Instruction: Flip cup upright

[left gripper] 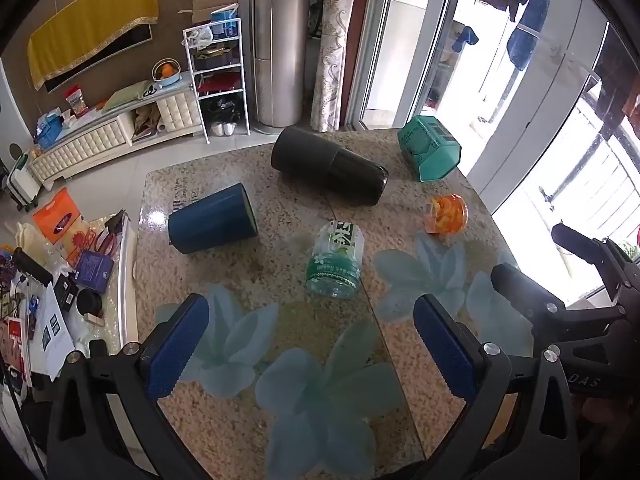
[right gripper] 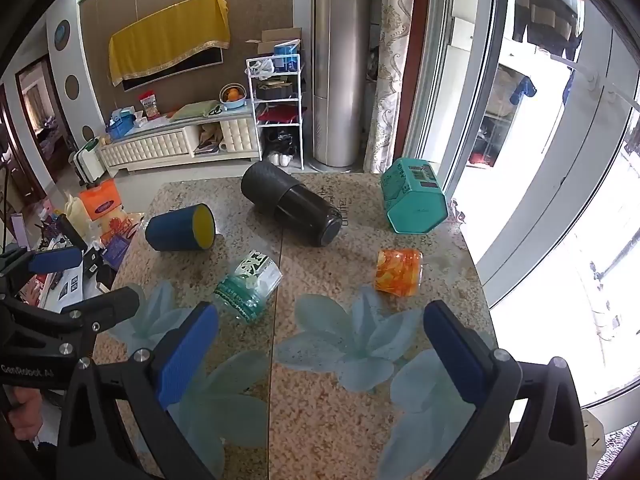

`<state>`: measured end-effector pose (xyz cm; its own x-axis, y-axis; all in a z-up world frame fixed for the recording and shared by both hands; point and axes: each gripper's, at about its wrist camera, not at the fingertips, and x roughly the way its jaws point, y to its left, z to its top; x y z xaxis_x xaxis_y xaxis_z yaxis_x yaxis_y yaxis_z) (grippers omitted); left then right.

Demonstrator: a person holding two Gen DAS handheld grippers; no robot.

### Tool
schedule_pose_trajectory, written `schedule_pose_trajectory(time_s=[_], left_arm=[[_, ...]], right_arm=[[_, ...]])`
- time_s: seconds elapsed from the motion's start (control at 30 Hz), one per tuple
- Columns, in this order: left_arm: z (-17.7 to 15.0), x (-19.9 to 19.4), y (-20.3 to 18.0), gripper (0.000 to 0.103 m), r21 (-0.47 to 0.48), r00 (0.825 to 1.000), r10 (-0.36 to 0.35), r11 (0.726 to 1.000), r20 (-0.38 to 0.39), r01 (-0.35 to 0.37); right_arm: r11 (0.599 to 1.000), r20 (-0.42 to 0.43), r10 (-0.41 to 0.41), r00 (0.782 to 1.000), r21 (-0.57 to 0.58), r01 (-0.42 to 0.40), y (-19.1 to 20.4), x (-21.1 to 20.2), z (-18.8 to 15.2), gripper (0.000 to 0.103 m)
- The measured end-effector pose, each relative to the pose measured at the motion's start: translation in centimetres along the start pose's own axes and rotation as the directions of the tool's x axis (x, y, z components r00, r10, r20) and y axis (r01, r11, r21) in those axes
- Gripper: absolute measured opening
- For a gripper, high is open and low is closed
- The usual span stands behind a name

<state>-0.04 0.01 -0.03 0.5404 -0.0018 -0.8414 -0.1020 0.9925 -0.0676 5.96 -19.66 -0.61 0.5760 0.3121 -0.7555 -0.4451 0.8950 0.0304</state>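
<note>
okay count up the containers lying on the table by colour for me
Blue: 1, blue cup
Black: 1, black flask
Teal: 1, teal box
Green and clear: 1, green glass
Orange: 1, orange glass
Total: 5

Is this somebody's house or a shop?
Most likely a home living room: a covered TV hangs above a low cabinet, with a shoe rack and a curtained balcony door nearby.

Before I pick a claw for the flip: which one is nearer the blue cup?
Left. The blue cup lies ahead and left of the open left claw. The open right claw sits farther right; the cup lies far to its left.
</note>
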Motion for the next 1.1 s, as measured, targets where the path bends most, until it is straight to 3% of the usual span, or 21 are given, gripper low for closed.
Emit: schedule_pose_trajectory(time_s=[0.13,1.1], left_arm=[[0.25,0.26,0.11,0.103,-0.003,1.000,-0.005,1.000,-0.026,0.005],[-0.04,0.15,0.05,0.102,0.002,1.000,0.000,1.000,0.000,0.000]], right_arm=[[1.000,-0.003,-0.002,1.000,-0.002,0.002,0.02,0.02,-0.02,0.103],[1.000,-0.006,-0.001,1.000,0.000,0.001,0.07,-0.14,-0.36,0.103]])
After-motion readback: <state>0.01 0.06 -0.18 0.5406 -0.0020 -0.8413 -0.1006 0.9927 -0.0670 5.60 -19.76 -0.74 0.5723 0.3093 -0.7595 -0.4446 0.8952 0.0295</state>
